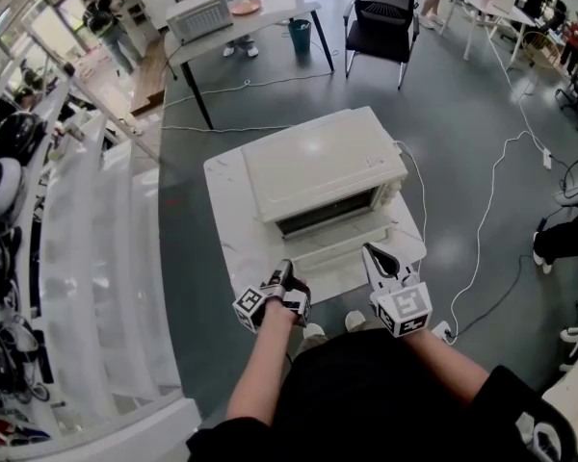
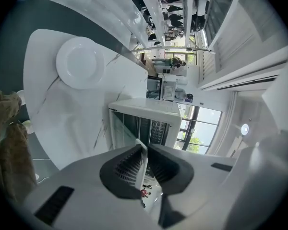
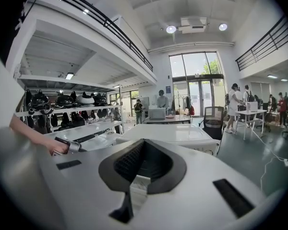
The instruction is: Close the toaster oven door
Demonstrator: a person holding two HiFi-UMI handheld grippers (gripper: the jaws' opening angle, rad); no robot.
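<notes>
Looking down from the head view, we see the toaster oven [image 1: 323,166] standing on a small white marbled desk [image 1: 226,195], with its door [image 1: 347,245] hanging open toward us and the dark cavity showing behind it. The left tool [image 1: 283,266] reaches the door's front left corner. In the left gripper view its jaws stand only narrowly apart, and the thin white edge of the door [image 2: 141,163] runs between the pads, which sit close against both its faces. Beyond that edge we see the glass pane and the oven's open front. The right tool [image 1: 371,250] hovers over the door's right front corner. In the right gripper view its jaw tips meet with nothing between them, and the oven's white top lies just ahead. A white cable [image 1: 482,229] trails across the floor to the right of the desk.
</notes>
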